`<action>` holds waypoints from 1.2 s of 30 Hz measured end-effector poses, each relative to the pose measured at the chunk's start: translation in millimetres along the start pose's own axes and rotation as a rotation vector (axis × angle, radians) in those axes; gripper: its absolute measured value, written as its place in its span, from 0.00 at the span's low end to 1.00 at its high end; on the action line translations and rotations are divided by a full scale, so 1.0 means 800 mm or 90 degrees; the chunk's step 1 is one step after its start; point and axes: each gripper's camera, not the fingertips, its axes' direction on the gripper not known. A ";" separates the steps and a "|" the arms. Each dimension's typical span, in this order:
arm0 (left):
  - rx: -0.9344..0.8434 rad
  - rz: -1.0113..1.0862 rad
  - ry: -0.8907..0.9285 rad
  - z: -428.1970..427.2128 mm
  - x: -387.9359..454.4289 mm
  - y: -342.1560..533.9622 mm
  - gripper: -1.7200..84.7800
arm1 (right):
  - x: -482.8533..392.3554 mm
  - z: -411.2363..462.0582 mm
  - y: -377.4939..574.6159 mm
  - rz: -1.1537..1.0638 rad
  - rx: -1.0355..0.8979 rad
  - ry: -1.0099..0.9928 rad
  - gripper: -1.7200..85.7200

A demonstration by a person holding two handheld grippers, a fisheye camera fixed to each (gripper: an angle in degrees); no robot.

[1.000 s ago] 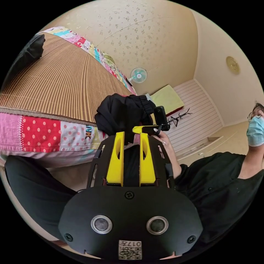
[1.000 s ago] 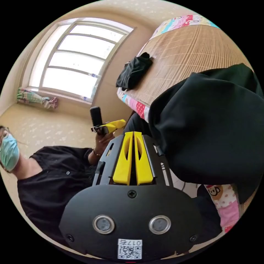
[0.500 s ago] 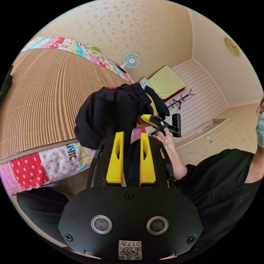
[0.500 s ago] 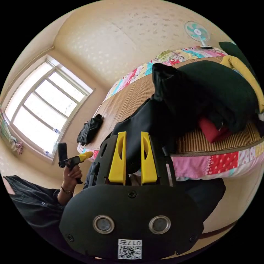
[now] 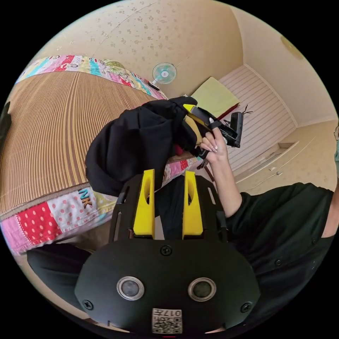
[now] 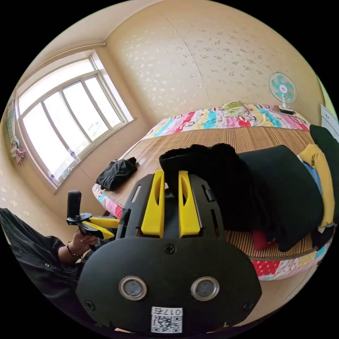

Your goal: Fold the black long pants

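Observation:
The black long pants (image 5: 134, 141) hang in a crumpled bunch above the near edge of the bed. My right gripper (image 6: 171, 173) is shut on a fold of the pants (image 6: 208, 176). In the left gripper view the right gripper (image 5: 189, 109) bites into the bunch's upper right, held by a hand (image 5: 212, 144). My left gripper (image 5: 168, 174) stands open just under the bunch, with dark cloth behind its gap. In the right gripper view the left gripper (image 6: 114, 229) is off to the lower left, jaws spread, apart from the pants.
A woven mat (image 6: 247, 136) covers the bed, with a patchwork sheet (image 5: 49, 219) over its edge. A pile of folded clothes (image 6: 286, 190) lies at the bed's right. Another black garment (image 6: 116, 173) sits at the corner near the window (image 6: 67, 120). A fan (image 6: 282, 88) stands behind.
My left gripper's jaws have spread wider. My right gripper opened, then closed on the pants. Both views have swung round.

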 end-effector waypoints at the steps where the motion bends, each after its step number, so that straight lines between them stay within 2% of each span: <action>1: 0.010 0.016 -0.013 0.002 0.012 -0.009 0.19 | -0.014 -0.005 0.000 0.005 0.004 -0.042 0.09; 8: 0.102 0.101 -0.064 0.022 0.089 -0.044 0.21 | -0.118 -0.028 0.026 -0.067 -0.028 -0.215 0.09; 11: 0.173 0.107 -0.114 0.020 0.115 -0.029 0.11 | -0.130 -0.048 0.041 -0.091 -0.039 -0.288 0.09; 13: 0.254 0.151 -0.112 0.003 0.142 -0.002 0.08 | -0.125 -0.073 0.050 -0.113 -0.017 -0.296 0.09; 17: 0.286 0.185 -0.067 -0.018 0.177 0.000 0.07 | -0.077 -0.140 0.084 -0.130 0.075 -0.379 0.10; 21: 0.321 0.193 -0.022 -0.050 0.197 -0.025 0.07 | -0.019 -0.156 0.147 -0.035 0.100 -0.276 0.13; 26: 0.365 0.224 0.008 -0.077 0.246 -0.049 0.07 | 0.005 -0.108 0.255 -0.012 -0.028 -0.076 0.21; 28: 0.383 0.233 0.030 -0.087 0.273 -0.058 0.07 | -0.005 -0.077 0.282 -0.016 -0.077 -0.050 0.24; 31: 0.398 0.263 0.031 -0.101 0.317 -0.063 0.07 | -0.035 -0.033 0.287 -0.006 -0.116 -0.107 0.27; 33: 0.405 0.279 0.026 -0.112 0.344 -0.062 0.07 | -0.071 -0.030 0.264 -0.048 -0.079 -0.102 0.26; 36: 0.435 0.299 0.024 -0.143 0.380 -0.049 0.07 | -0.126 -0.060 0.203 -0.124 0.042 -0.028 0.22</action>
